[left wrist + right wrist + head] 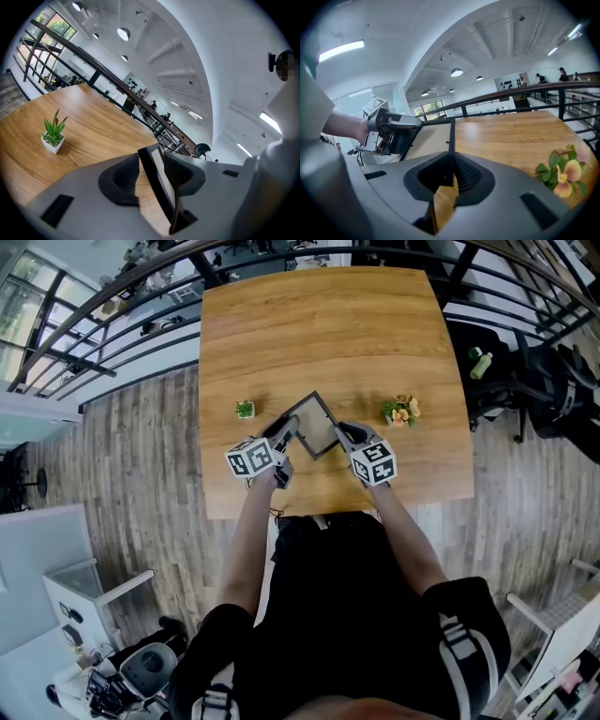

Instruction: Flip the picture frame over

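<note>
Turning the picture frame [314, 425] over w/ two holds. Advice: get it clear of the bench [319, 324] so no corner catches, and roll both wrists together at the same rate. If one gripper leads, the frame may twist out. Set it down flat, low edge first, apart from the small potted plant [245, 409] at left & the flowers [401, 411] at right.

Frame now: tipped up steeply over the near half of the bench, one corner pointing away, held betw. the two grippers.

Right gripper [343, 433]: nearly closed, clenched on the frame's thin edge. In the right gripper view that edge runs straight up from betw. the pads.

Left gripper [285, 431]: roughly half open, frame's border sits betw. the jaws. Pads look to press both faces, tho a gap lower down makes contact hard to confirm. Judged: grasping.
</note>
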{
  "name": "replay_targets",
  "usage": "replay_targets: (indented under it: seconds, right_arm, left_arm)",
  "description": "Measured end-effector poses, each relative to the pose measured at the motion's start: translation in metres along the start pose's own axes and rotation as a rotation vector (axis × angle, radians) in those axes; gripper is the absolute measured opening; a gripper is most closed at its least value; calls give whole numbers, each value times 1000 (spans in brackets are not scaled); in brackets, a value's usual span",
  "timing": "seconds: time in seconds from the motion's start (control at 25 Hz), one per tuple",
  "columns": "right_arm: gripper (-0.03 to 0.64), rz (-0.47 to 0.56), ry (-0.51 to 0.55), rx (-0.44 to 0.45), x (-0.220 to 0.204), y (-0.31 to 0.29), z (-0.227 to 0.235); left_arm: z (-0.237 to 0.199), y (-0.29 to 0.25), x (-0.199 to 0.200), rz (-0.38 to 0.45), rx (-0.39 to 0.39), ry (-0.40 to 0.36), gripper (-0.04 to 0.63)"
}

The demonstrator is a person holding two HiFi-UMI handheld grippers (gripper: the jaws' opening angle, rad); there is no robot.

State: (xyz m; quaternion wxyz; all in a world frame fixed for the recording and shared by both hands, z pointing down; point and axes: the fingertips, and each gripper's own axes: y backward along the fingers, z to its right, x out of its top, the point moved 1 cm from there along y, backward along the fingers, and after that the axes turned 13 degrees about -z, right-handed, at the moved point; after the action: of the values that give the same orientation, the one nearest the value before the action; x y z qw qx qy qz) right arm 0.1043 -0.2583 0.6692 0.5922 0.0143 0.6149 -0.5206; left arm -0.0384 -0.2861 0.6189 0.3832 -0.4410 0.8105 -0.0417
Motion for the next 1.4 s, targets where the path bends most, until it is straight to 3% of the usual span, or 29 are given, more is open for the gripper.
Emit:
replay_targets:
  seconds: [0.16,0.6,1.0,1.16,1.4]
  right_arm:
    - [49,4,-22,1,-7,3,0]
    - [49,15,-42,-11,-14,12,8]
    - [52,9,-47,-48,-10,5,11]
    - [52,-1,-47,-74,-8,2,6]
    - [67,-8,-33,-149,-5,3,1]
  left_arm:
    - [4,2,-2,5,-32,15,128]
    - [37,3,-1,43,-162,32,83]
    - [37,1,6,32,-138,65,78]
    - [29,5,5,32,-143,125,77]
    - [17,8,13,31,-133,138,77]
